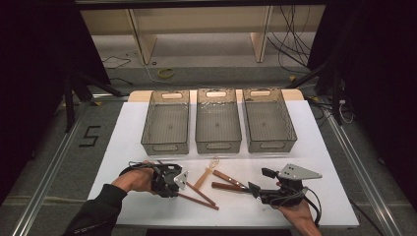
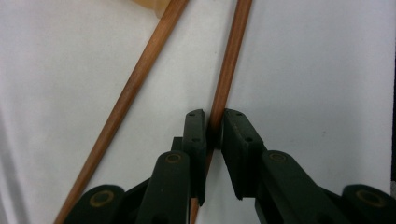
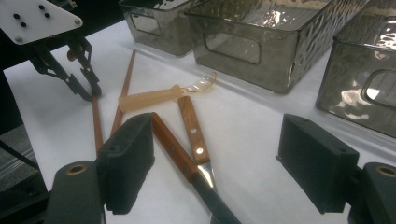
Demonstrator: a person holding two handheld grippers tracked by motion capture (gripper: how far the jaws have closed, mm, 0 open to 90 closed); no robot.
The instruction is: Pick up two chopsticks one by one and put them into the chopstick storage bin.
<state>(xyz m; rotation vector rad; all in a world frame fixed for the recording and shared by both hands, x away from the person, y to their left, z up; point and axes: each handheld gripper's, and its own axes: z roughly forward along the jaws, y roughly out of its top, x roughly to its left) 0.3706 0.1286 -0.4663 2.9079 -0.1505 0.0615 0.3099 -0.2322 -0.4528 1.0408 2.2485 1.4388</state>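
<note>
High view: left gripper [image 1: 183, 182] down on thin brown wooden chopsticks [image 1: 200, 197] on the white surface [image 1: 314, 147]. Left gripper view: jaws clamped on one chopstick [image 2: 227, 70]. Right gripper view: right gripper [image 3: 215, 168] jaws wide open over wooden-handled knives [image 3: 192, 128].

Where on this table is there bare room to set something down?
The white sheet lies bare left of the left bin, and right of the right bin. It is crowded in front: chopsticks, knives, left gripper, right gripper.
</note>
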